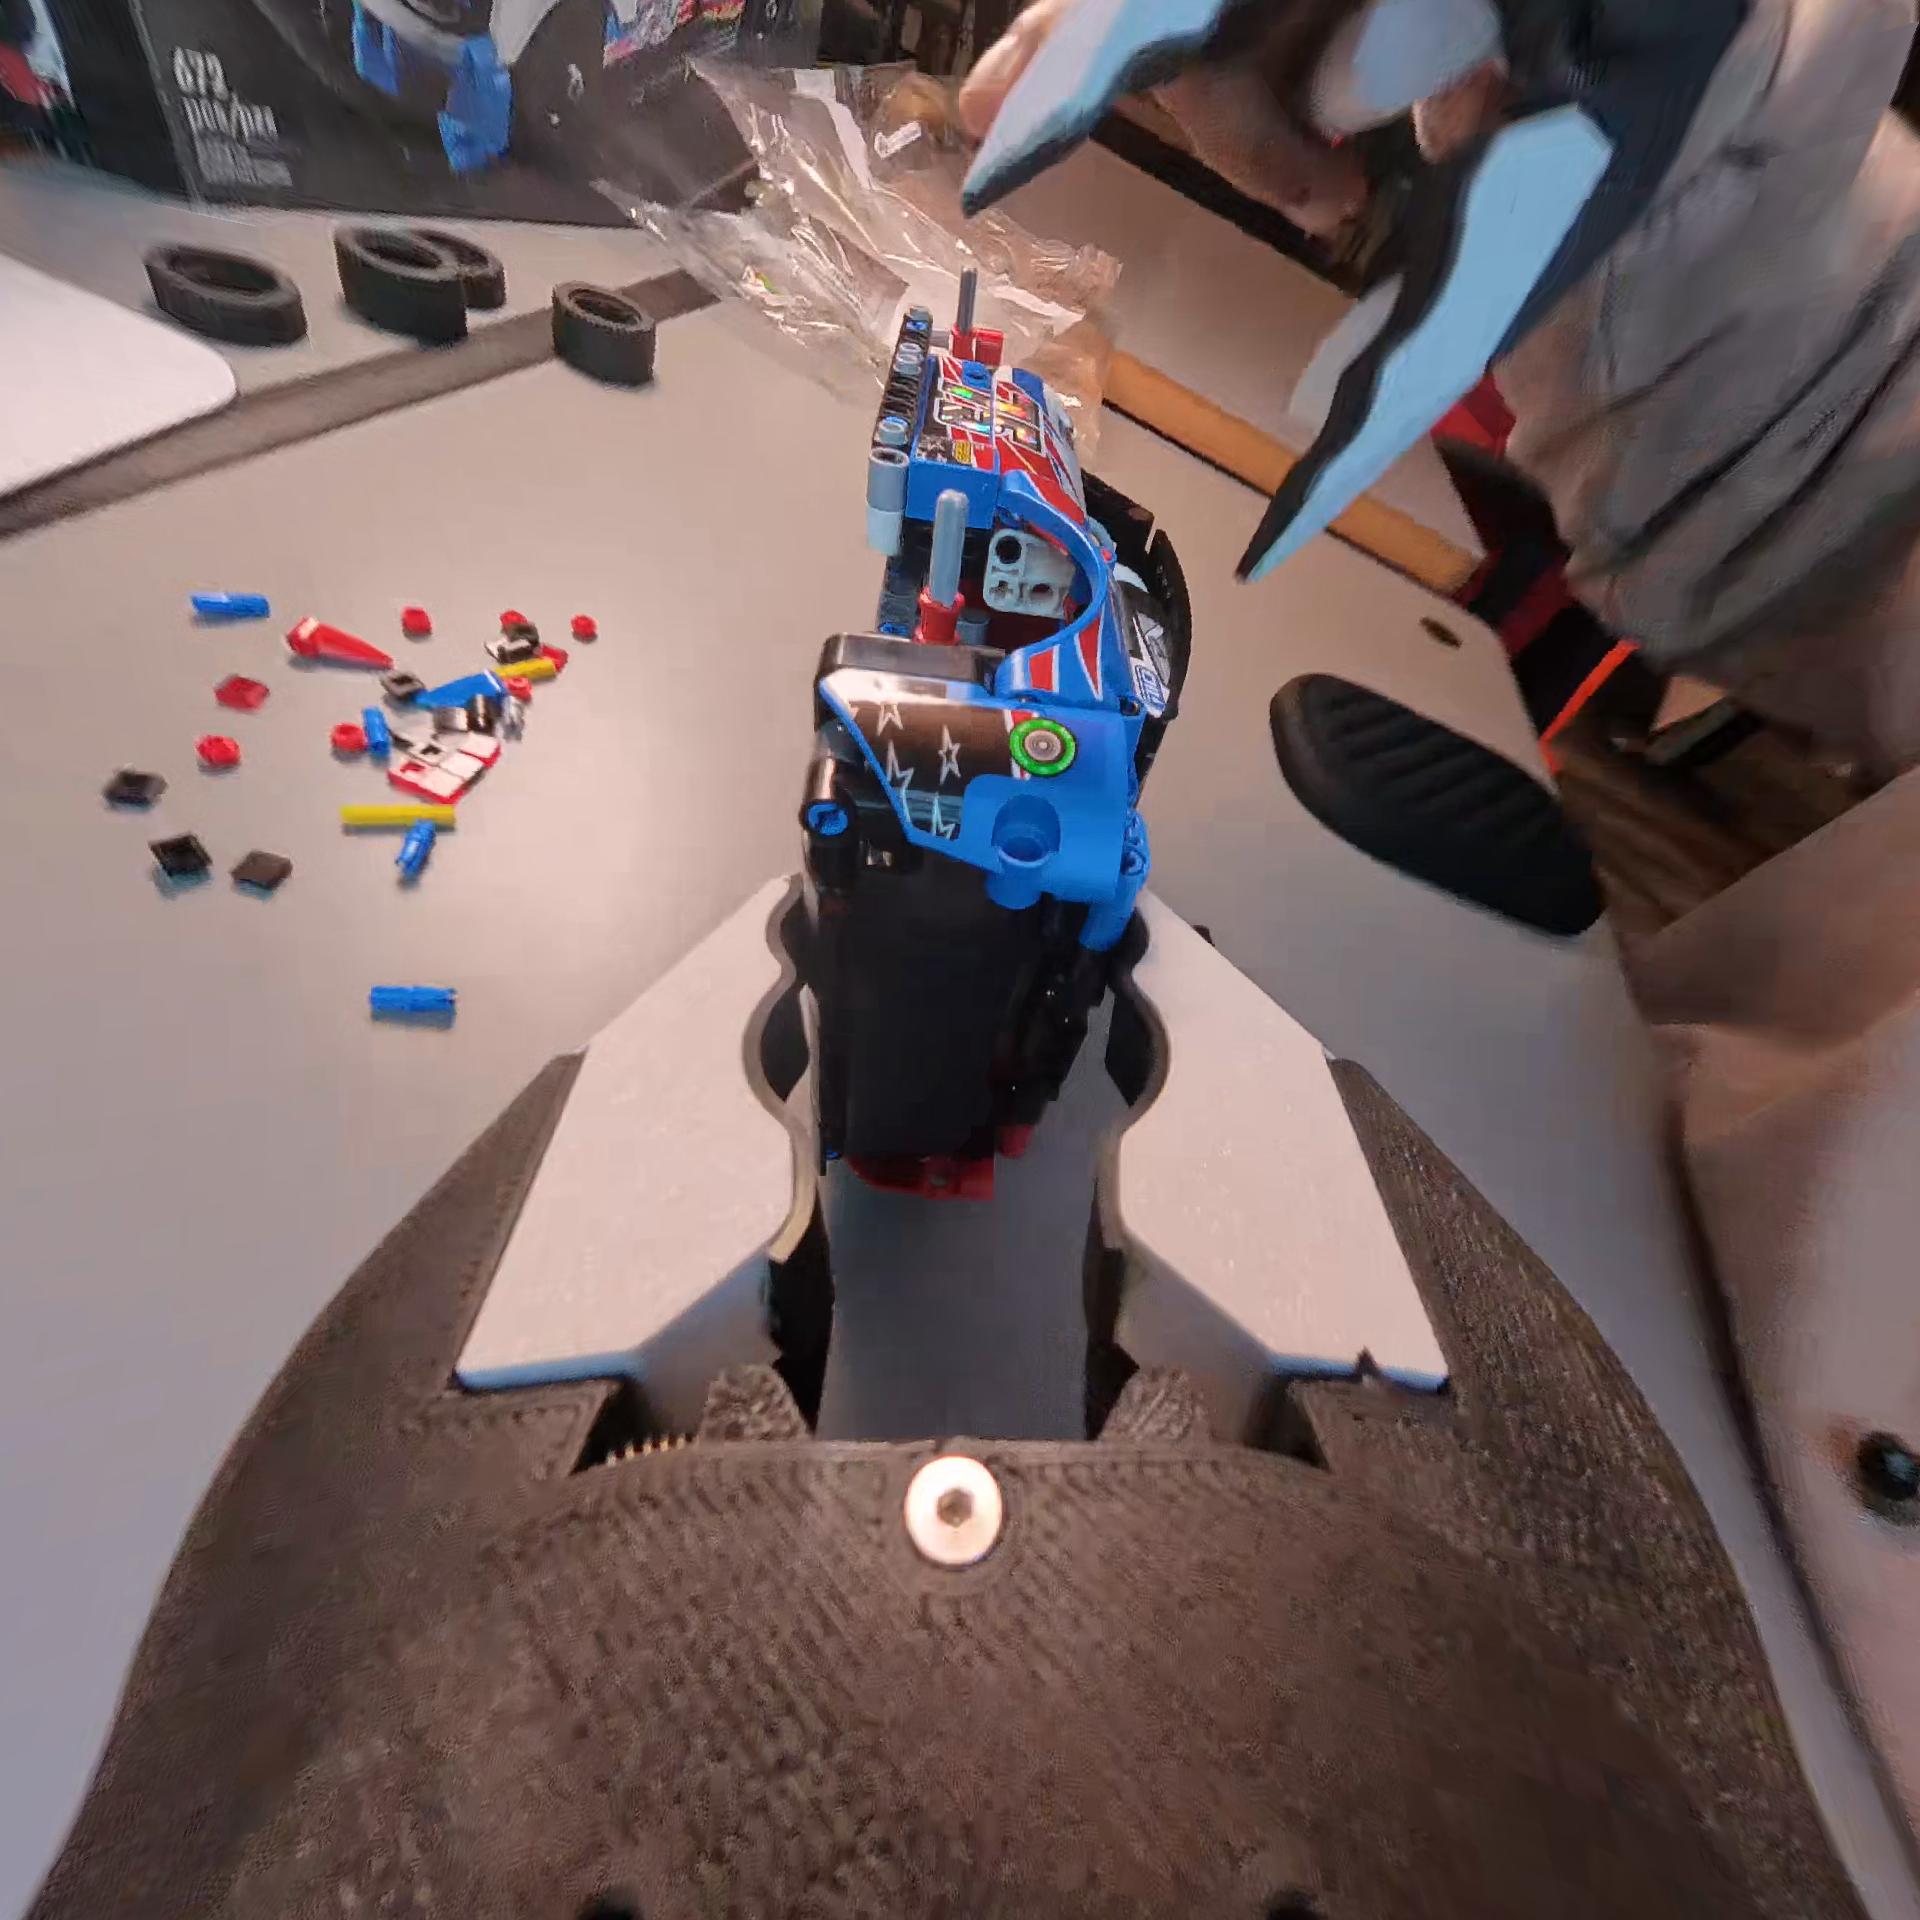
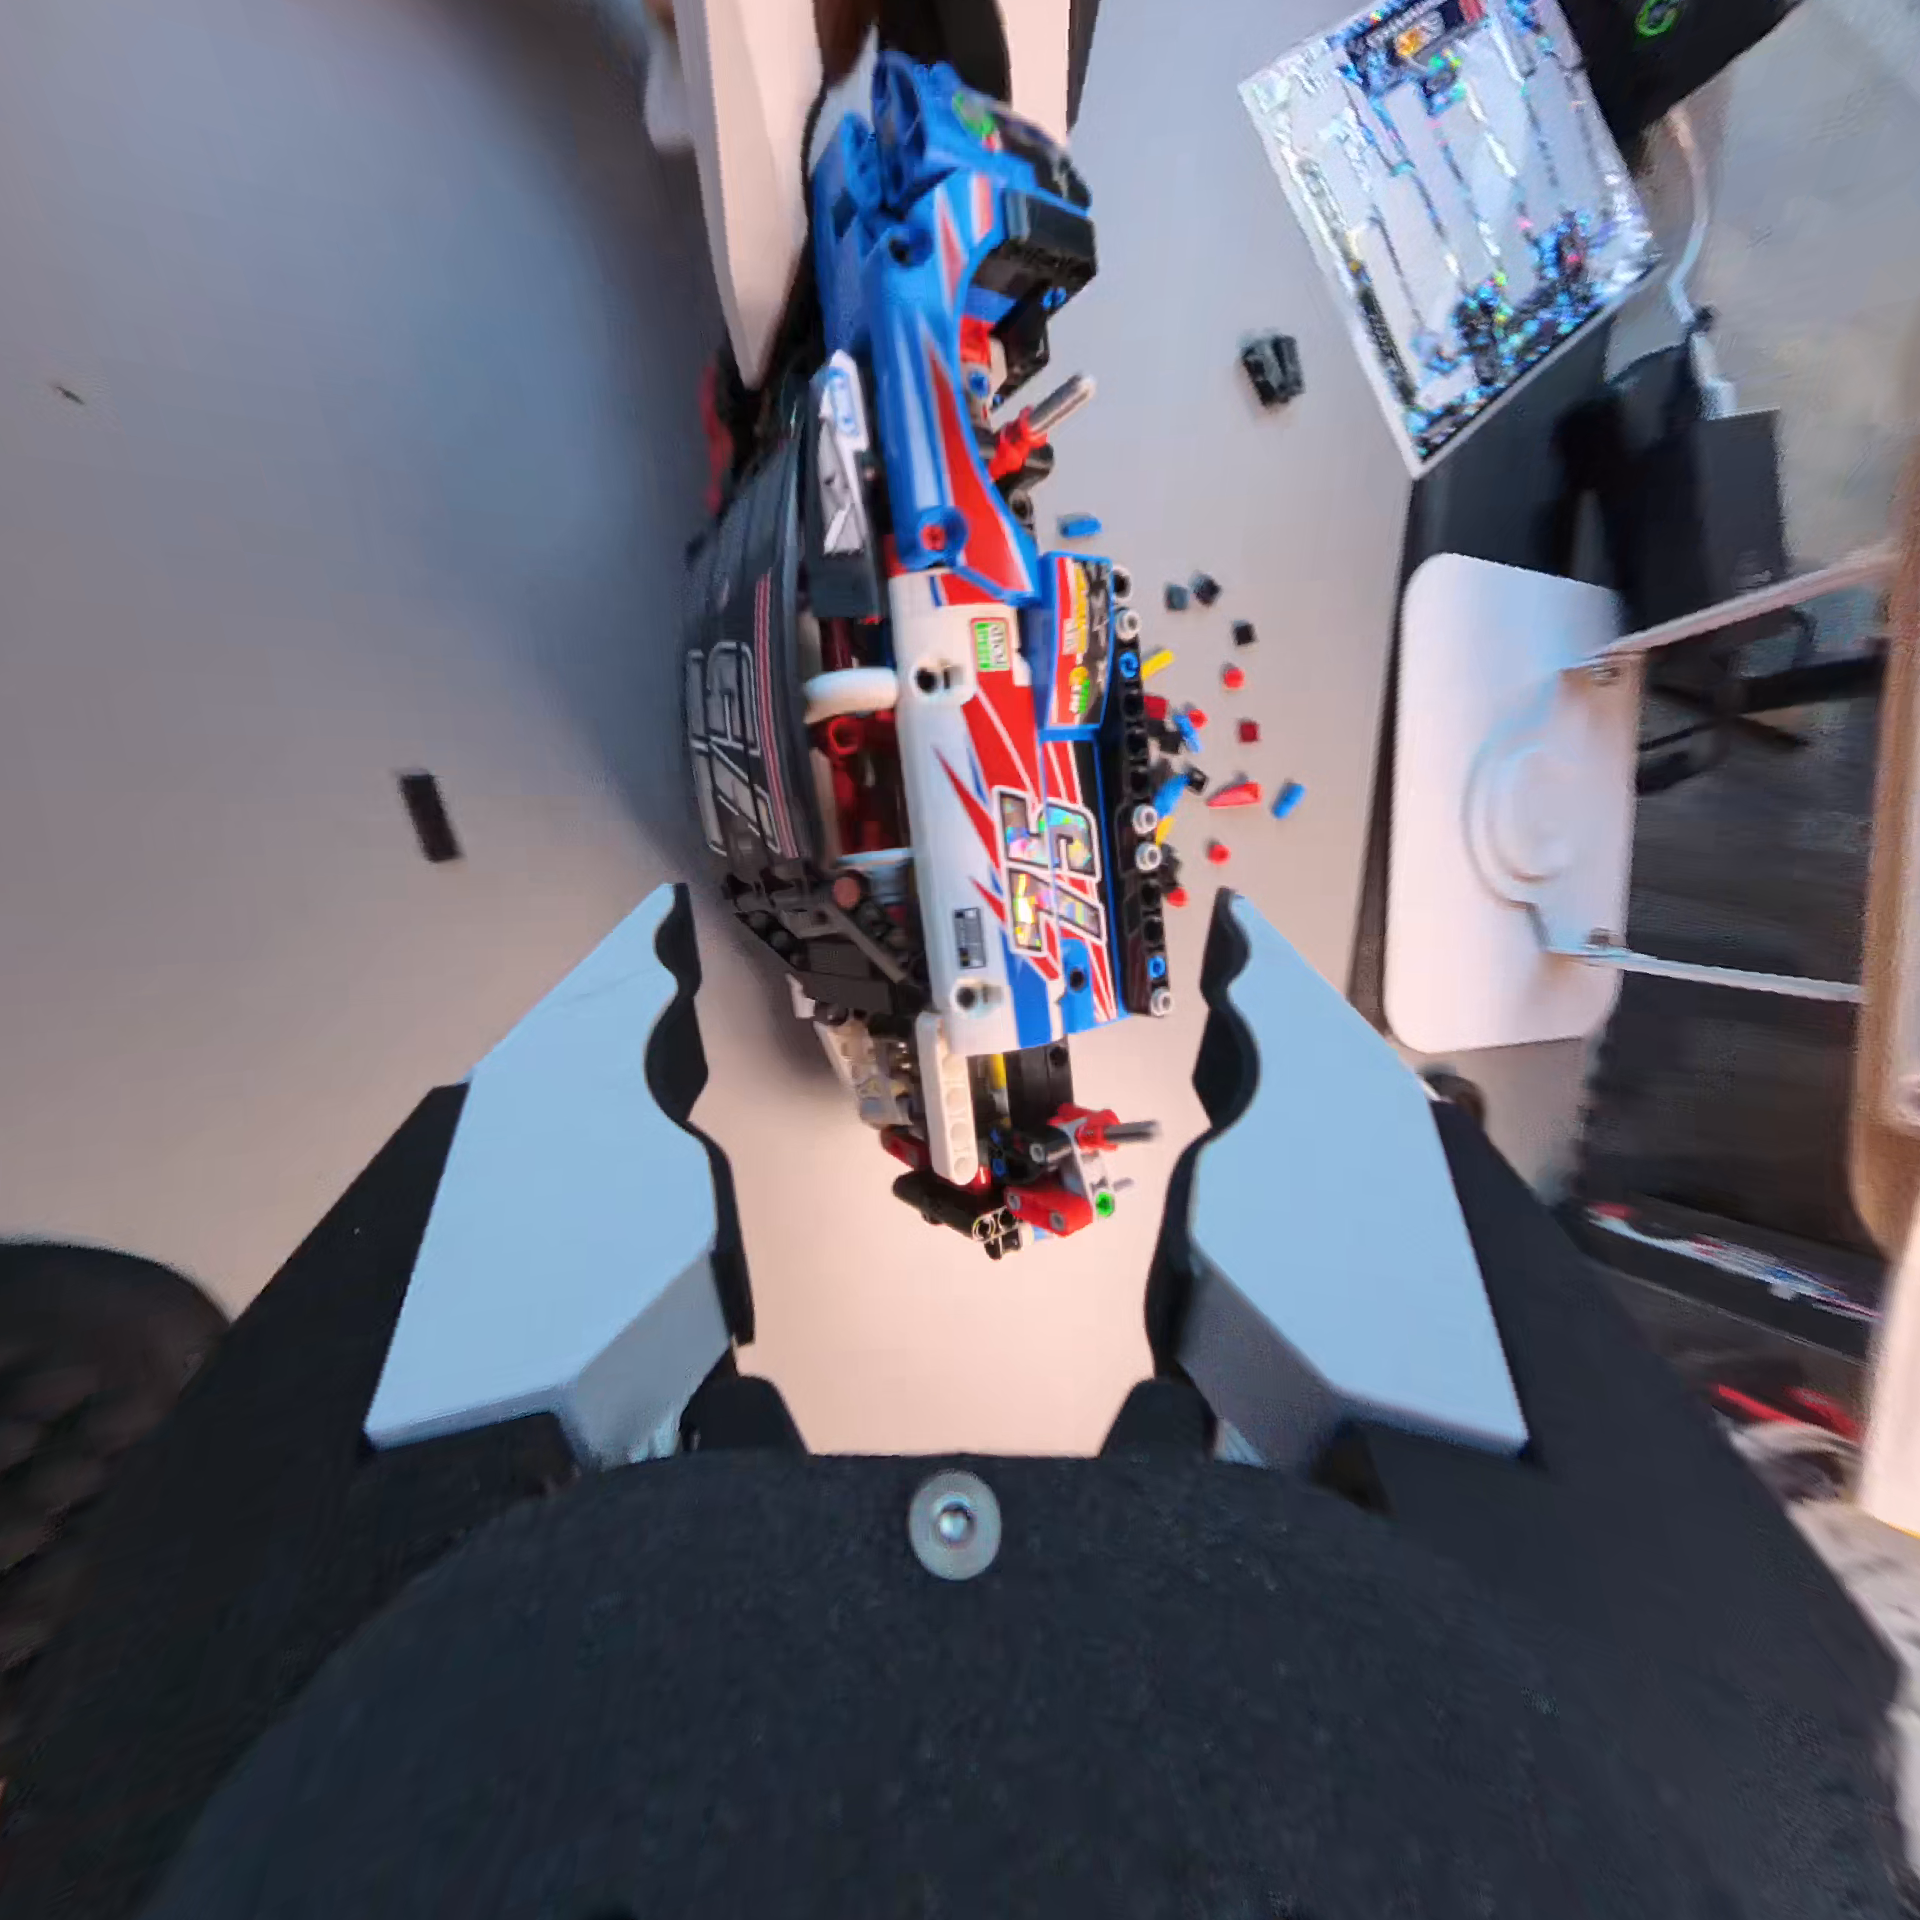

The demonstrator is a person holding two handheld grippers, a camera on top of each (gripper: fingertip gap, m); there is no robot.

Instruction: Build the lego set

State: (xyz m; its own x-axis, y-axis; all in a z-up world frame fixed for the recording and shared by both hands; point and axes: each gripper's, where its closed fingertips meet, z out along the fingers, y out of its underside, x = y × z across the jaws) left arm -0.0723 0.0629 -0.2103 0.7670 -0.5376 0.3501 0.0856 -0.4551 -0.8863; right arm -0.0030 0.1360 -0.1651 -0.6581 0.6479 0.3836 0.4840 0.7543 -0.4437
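The blue, red and white lego car is held off the grey table, turned on its side. My left gripper is shut on the car's black front end, one finger on each side. The right wrist view shows the car lengthwise, its stickered side panel facing the camera. My right gripper is open and empty, with its fingertips on either side of the car's rear end and not touching it. In the left wrist view the right gripper hangs above the car's far end. One left finger shows behind the car.
Loose small red, blue, black and yellow pieces lie on the table left of the car. Three black tyres, the set's box and a clear plastic bag are farther back. A booklet and a white tray lie beyond. A black ribbed object sits at the right. About 12 centimetres separates my left fingertips from my right.
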